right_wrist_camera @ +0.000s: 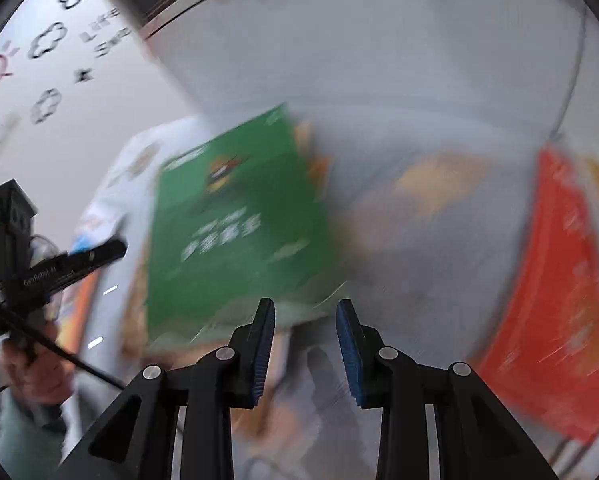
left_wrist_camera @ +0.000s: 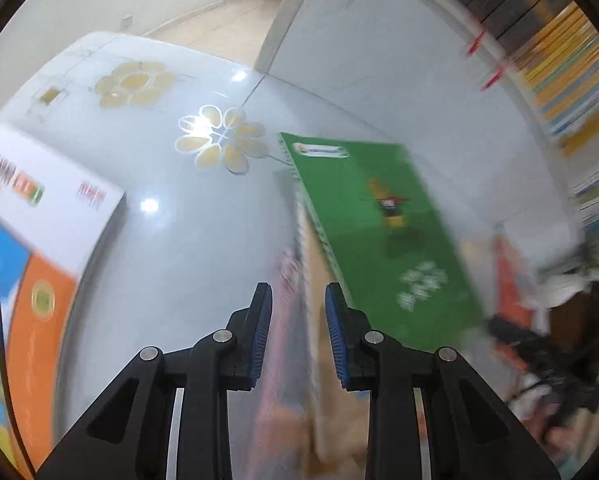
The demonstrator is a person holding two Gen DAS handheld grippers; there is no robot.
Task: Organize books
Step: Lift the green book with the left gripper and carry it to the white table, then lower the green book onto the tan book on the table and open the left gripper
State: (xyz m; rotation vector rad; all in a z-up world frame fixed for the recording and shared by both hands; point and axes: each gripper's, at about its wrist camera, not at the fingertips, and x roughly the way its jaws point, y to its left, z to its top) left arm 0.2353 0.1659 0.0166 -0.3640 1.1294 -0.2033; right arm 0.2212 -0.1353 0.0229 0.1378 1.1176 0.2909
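Far left in the left wrist view, a white and orange book [left_wrist_camera: 39, 240] lies flat on the glossy flower-patterned surface [left_wrist_camera: 187, 216]. Moving right, the left gripper [left_wrist_camera: 298, 304] hangs with jaws parted, nothing between the blue pads. Just beyond it, the green book [left_wrist_camera: 379, 232] lies tilted atop blurred covers, and a packed shelf of books [left_wrist_camera: 559, 80] runs along the far right. From the right wrist view, the left gripper [right_wrist_camera: 111, 250] shows at left, the green book [right_wrist_camera: 235, 220] sits centre, the right gripper [right_wrist_camera: 305, 312] is open and empty, and a red book [right_wrist_camera: 559, 300] lies at right.
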